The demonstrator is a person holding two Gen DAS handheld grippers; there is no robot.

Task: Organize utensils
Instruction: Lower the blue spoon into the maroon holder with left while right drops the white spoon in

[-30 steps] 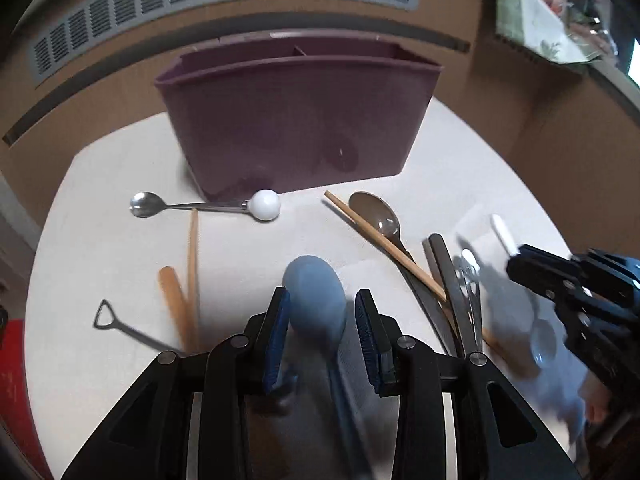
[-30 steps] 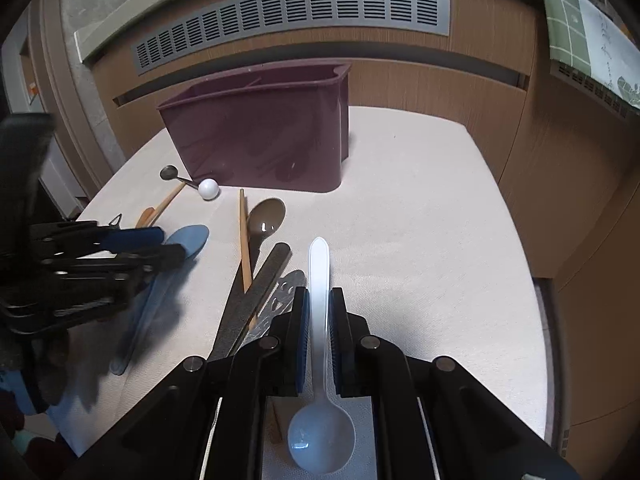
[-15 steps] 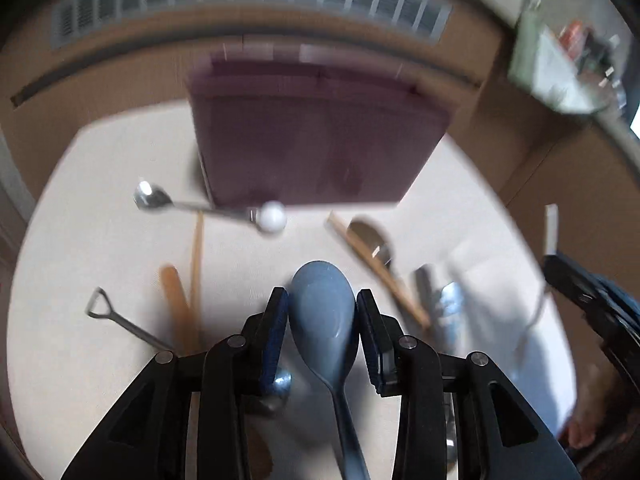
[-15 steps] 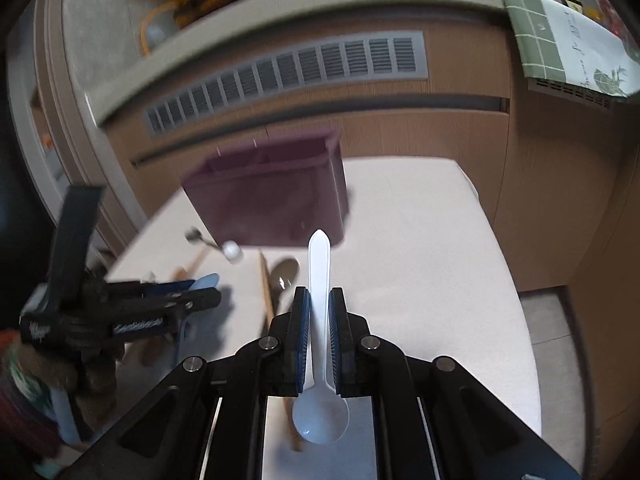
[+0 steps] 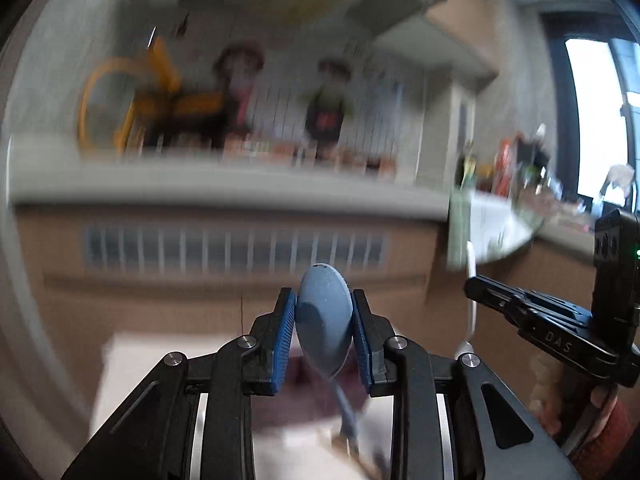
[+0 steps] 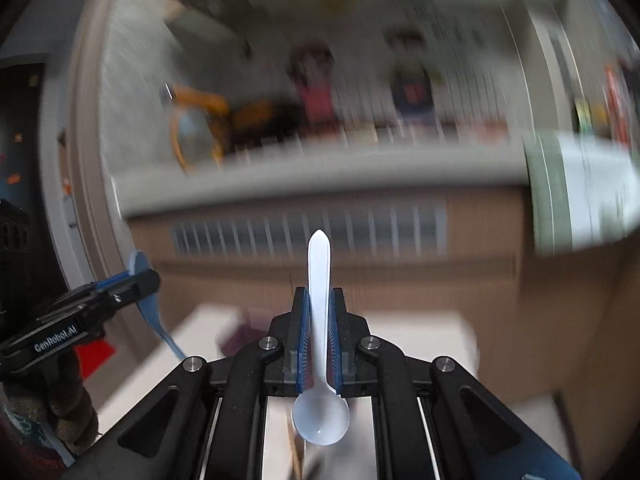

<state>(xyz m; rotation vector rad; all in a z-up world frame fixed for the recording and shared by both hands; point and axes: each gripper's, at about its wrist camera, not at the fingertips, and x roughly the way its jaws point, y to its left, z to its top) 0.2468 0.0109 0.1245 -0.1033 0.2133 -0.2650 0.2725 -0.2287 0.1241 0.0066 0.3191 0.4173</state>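
Now, working left to right with the slatted vent (image 5: pixel 236 250) in the wooden wall as my landmark: in my left wrist view the left gripper (image 5: pixel 323 336) sits below the vent's right half, its blue pads clenched on the bowl of a blue spoon (image 5: pixel 323 326). The bowl stands up between the pads with its tip just overlapping the vent's lower edge, and the handle runs down toward the camera. Beneath it I see a blurred pale table (image 5: pixel 132 364) and a dark purplish smear I cannot identify. To the right of the vent, the right gripper (image 5: pixel 474 286) reaches in from the side, and a white spoon (image 5: pixel 471 308) hangs through its tip, handle up, bowl down. A hand (image 5: pixel 560 384) shows beneath that tool.

In my right wrist view, the left gripper (image 6: pixel 138 280) comes in left of and below the vent (image 6: pixel 308 232), with the blue spoon (image 6: pixel 148 300) pinched at its tip and the handle trailing down to the right. In the middle, the right gripper (image 6: pixel 319 332) is closed tight on the handle of the white spoon (image 6: pixel 319 320); the handle's pointed end rises across the vent's lower edge, and the round bowl hangs below the pads, nearest the camera. The background is heavily motion blurred, so the shelf clutter above the vent is unreadable.
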